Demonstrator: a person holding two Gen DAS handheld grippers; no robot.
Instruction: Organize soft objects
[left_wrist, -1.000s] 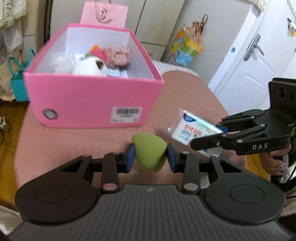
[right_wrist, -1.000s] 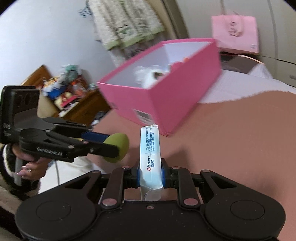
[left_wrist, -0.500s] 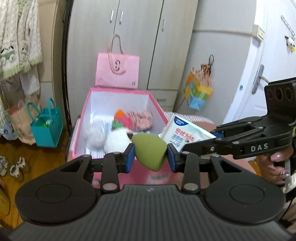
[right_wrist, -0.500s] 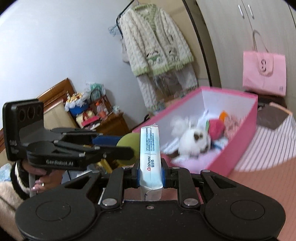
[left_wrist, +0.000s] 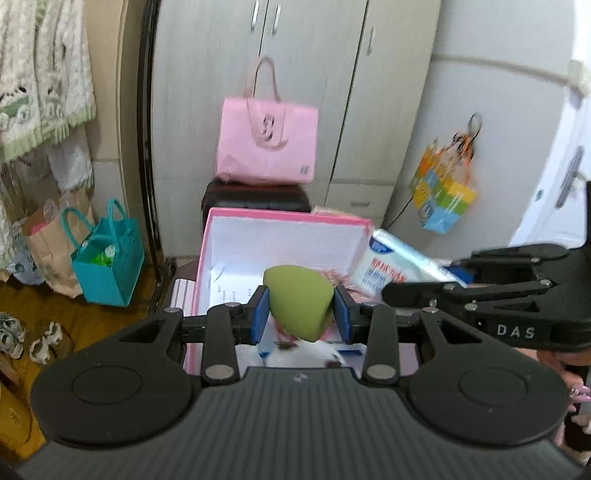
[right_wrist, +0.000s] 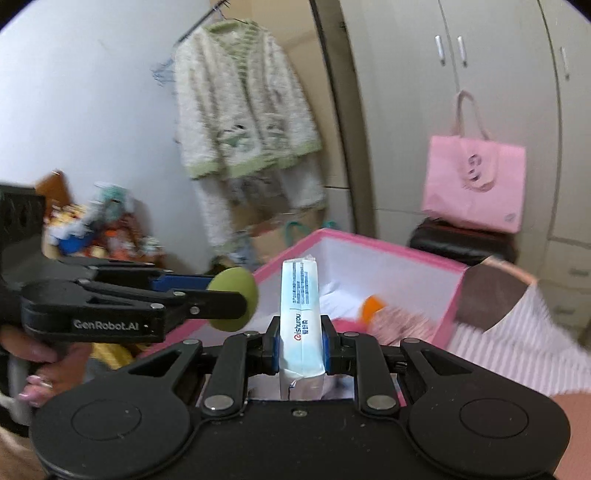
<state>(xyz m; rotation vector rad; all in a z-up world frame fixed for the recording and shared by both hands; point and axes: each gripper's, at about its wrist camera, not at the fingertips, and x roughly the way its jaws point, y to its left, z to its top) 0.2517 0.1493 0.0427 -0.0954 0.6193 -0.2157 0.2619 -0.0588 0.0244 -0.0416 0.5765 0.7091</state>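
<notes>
Both grippers loaded, held over the pink box.

L to R in the left wrist view: we see a teal bag (left_wrist: 110, 258) on the floor, then the pink box (left_wrist: 280, 236) w/ white inner walls, open top. Our left gripper (left_wrist: 300, 308) is clamped on a green sponge (left_wrist: 297, 301), blue pads pressing both sides, sponge above the box interior. Right of it, our right gripper (left_wrist: 424, 280) grips a tissue pack (left_wrist: 391, 264) tilted near the box's right rim. In the right wrist view the pack (right_wrist: 300, 314) stands upright btwn the pads of the right gripper (right_wrist: 300, 350), box (right_wrist: 388, 254) just beyond; soft items inside are blurred. Pink bag (left_wrist: 266, 144) sits behind.
</notes>
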